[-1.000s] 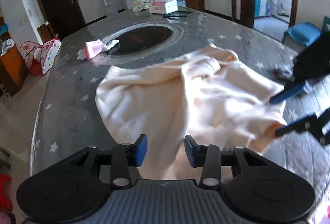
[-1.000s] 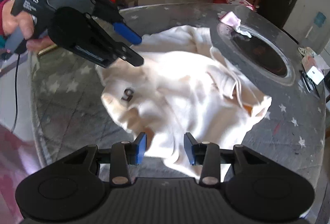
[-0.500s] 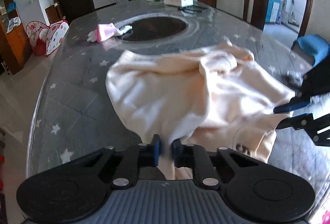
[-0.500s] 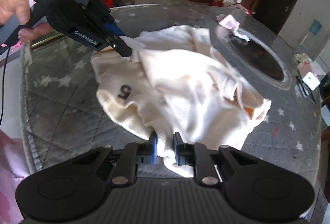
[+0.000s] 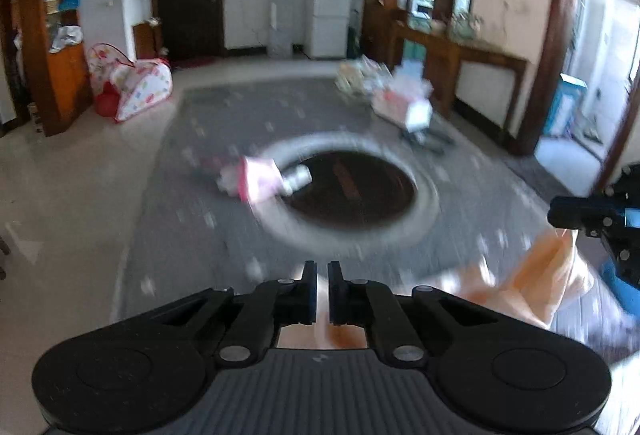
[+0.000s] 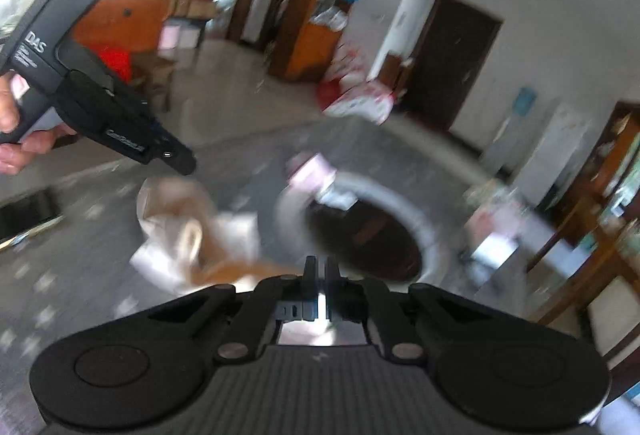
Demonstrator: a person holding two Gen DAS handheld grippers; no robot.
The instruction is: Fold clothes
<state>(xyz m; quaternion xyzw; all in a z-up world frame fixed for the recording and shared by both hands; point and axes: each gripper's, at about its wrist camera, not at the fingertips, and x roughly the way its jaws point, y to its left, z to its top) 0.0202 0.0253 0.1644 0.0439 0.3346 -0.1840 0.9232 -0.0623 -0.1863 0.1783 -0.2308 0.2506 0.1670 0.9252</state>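
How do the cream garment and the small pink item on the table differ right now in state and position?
The cream garment is pinched by the left hand-held gripper and the right hand-held gripper and hangs lifted between them; the small pink item lies untouched on the table. The garment is far larger and sits near both cameras; the pink item rests farther off, at the rim of the dark round inset. Both are soft fabric, blurred here.

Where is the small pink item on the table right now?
In the left wrist view the pink item lies mid-frame on the grey table, at the left rim of the dark round inset, beyond the cream garment.
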